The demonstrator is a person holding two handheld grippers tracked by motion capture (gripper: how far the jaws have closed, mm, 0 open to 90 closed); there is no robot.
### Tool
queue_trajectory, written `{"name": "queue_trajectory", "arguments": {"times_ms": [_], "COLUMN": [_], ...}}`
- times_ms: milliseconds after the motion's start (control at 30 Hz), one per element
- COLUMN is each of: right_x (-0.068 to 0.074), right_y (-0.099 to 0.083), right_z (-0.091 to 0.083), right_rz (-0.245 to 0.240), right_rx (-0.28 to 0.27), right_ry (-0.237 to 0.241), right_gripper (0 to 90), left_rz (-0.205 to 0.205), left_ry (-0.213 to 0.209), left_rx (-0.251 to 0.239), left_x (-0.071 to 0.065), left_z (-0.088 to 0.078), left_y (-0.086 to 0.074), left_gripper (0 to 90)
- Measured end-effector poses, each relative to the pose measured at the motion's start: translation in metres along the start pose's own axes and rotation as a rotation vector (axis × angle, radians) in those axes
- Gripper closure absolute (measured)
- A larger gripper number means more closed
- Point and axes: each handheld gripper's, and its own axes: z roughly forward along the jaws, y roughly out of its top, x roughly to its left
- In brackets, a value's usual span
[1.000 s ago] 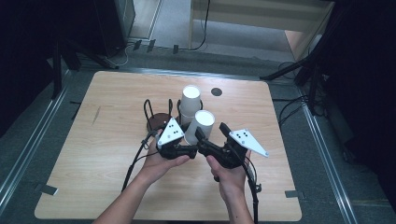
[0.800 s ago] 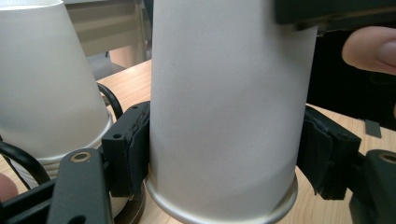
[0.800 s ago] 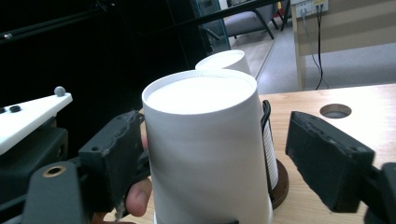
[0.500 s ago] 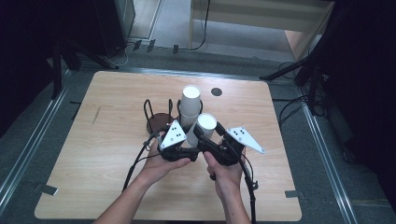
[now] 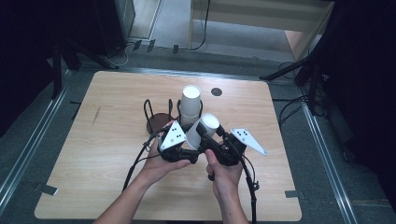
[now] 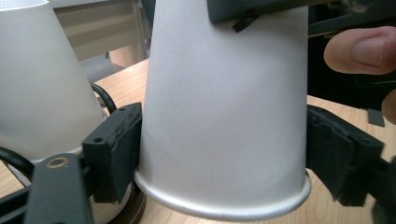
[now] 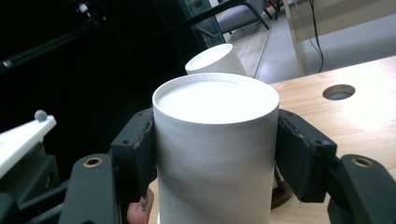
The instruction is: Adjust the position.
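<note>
Both grippers meet at a white paper cup (image 5: 209, 122), held bottom-up above the table's middle. My right gripper (image 5: 208, 131) is shut on it. Its jaws have just been closing, and in the right gripper view the pads (image 7: 303, 154) press both sides of the cup (image 7: 215, 102). My left gripper (image 5: 194, 137) has just been opening its jaws. The cup (image 6: 224, 93) stands between its pads (image 6: 114, 149) near the rim, undented and no longer squeezed. Behind it, a stack of upturned white cups (image 5: 190, 100) stands in a black wire holder (image 5: 149, 109).
A brown disc (image 5: 158, 122) lies in the holder's left ring. The wooden table (image 5: 102, 154) has a round hole (image 5: 216, 91) at its far side. Cables trail from both grippers toward the near edge. Metal rails and dark stands flank the table.
The cup between the grippers has shifted slightly right and down. Both hands have stayed where they were.
</note>
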Motion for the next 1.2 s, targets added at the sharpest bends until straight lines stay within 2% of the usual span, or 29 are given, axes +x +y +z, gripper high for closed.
{"name": "queue_trajectory", "arguments": {"times_ms": [100, 167, 200, 233, 267, 433, 467, 500, 533, 567, 600, 633, 733, 867, 967, 1067, 1200], "right_x": [-0.002, -0.004, -0.008, -0.008, -0.010, -0.018, -0.023, -0.023, -0.024, -0.026, -0.030, -0.030, -0.033, -0.034, -0.035, -0.036, -0.037], "right_y": [0.000, 0.001, 0.002, 0.002, 0.002, 0.000, -0.002, -0.002, -0.003, -0.004, -0.006, -0.006, -0.010, -0.014, -0.017, -0.020, -0.025], "right_z": [-0.001, -0.002, -0.004, -0.004, -0.004, -0.008, -0.008, -0.008, -0.008, -0.008, -0.008, -0.008, -0.008, -0.006, -0.005, -0.004, -0.002], "right_rz": [0.051, 0.103, 0.178, 0.178, 0.204, 0.415, 0.501, 0.501, 0.532, 0.574, 0.655, 0.655, 0.769, 0.857, 0.905, 0.935, 0.953], "right_rx": [-0.016, -0.031, -0.047, -0.047, -0.057, -0.079, -0.086, -0.086, -0.088, -0.091, -0.091, -0.091, -0.077, -0.068, -0.056, -0.052, -0.048], "right_ry": [0.009, 0.016, 0.022, 0.022, 0.025, 0.079, 0.106, 0.106, 0.111, 0.119, 0.137, 0.137, 0.167, 0.192, 0.204, 0.210, 0.218], "right_gripper": [35.1, 35.1, 35.2, 35.2, 35.2, 35.3, 35.3, 35.3, 35.4, 35.3, 35.4, 35.4, 35.4, 35.3, 35.2, 35.2, 35.1], "left_rz": [0.006, 0.000, 0.001, 0.000, -0.002, -0.004, -0.012, -0.016, -0.020, -0.020, -0.026, -0.024, -0.032, -0.028, -0.032, -0.038, -0.036], "left_ry": [0.015, 0.022, 0.025, 0.025, 0.025, 0.011, 0.007, 0.003, 0.001, 0.004, 0.006, 0.007, 0.013, 0.014, 0.009, -0.001, 0.002], "left_rx": [0.013, 0.015, 0.014, 0.011, 0.009, -0.008, -0.010, -0.012, -0.015, -0.016, -0.023, -0.025, -0.033, -0.031, -0.036, -0.045, -0.055], "left_x": [0.000, 0.001, 0.001, 0.001, 0.001, 0.001, 0.001, 0.001, 0.001, 0.001, 0.001, 0.002, 0.002, 0.001, 0.001, 0.001, 0.001], "left_z": [-0.001, -0.001, -0.002, -0.002, -0.002, -0.004, -0.004, -0.005, -0.005, -0.005, -0.005, -0.006, -0.006, -0.005, -0.005, -0.006, -0.006], "left_y": [-0.001, -0.002, -0.003, -0.003, -0.003, -0.002, -0.001, -0.001, -0.001, -0.001, 0.000, 0.000, 0.001, 0.001, 0.001, 0.002, 0.002], "left_gripper": [7.4, 3.9, 3.1, 3.1, 2.7, 1.6, 0.6, 0.6, 0.3, 0.3, 0.3, 0.3, 0.2, 0.3, 0.3, 1.0, 7.6]}}
